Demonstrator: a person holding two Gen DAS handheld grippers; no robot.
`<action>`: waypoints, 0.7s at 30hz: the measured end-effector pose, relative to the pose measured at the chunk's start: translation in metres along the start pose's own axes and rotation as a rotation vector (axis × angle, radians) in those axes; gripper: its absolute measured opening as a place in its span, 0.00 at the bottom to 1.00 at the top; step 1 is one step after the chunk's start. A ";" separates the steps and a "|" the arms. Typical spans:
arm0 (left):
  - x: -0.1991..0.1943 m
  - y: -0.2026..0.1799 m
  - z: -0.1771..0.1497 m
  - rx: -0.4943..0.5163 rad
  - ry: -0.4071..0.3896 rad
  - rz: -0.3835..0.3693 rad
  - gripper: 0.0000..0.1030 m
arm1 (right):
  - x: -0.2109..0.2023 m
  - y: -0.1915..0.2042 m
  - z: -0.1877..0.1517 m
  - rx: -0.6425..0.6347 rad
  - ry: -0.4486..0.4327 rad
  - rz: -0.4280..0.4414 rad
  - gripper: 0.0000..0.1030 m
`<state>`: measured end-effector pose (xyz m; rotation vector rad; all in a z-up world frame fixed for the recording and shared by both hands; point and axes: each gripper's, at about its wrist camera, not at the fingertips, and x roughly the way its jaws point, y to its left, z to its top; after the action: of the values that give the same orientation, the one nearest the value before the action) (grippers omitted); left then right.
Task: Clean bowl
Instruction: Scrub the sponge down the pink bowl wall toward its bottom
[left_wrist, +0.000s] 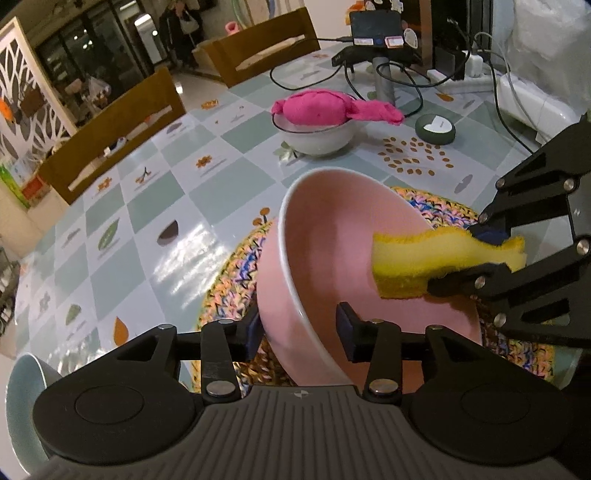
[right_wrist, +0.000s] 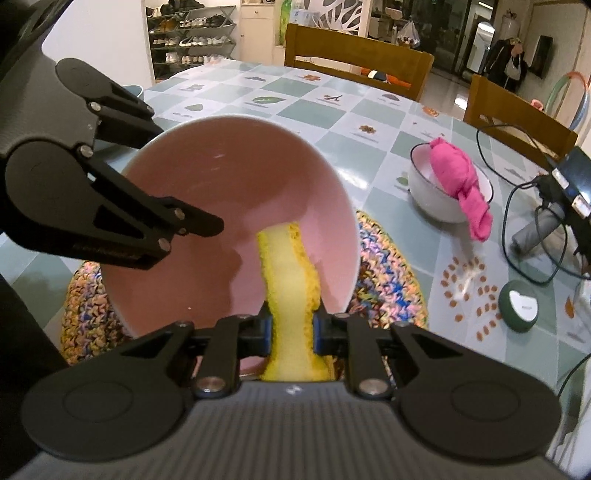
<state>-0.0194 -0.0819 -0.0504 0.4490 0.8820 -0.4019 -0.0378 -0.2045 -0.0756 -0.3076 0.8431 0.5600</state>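
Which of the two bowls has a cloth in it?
The white bowl farther back on the table holds the bright pink cloth. The pink bowl, tilted on the woven mat, has only the yellow sponge in it.

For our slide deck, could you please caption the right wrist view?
Right tongs press a yellow sponge into a tilted pink bowl above a woven mat.

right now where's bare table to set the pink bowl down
Bare checked tablecloth runs left of the braided mat, toward the wooden chairs. Crowded to the right: white bowl with magenta cloth, green round case, black cables.
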 end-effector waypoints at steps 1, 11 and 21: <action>0.000 -0.001 -0.001 -0.004 0.007 -0.003 0.47 | 0.000 0.002 -0.001 0.001 0.002 0.004 0.19; 0.013 0.002 -0.013 -0.079 0.100 -0.057 0.49 | 0.000 0.010 -0.005 0.073 -0.002 0.037 0.19; 0.007 0.014 -0.015 -0.152 0.045 -0.030 0.29 | -0.004 0.014 -0.008 0.153 -0.015 0.055 0.21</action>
<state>-0.0181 -0.0633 -0.0619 0.3058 0.9567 -0.3504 -0.0534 -0.1982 -0.0781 -0.1401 0.8765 0.5452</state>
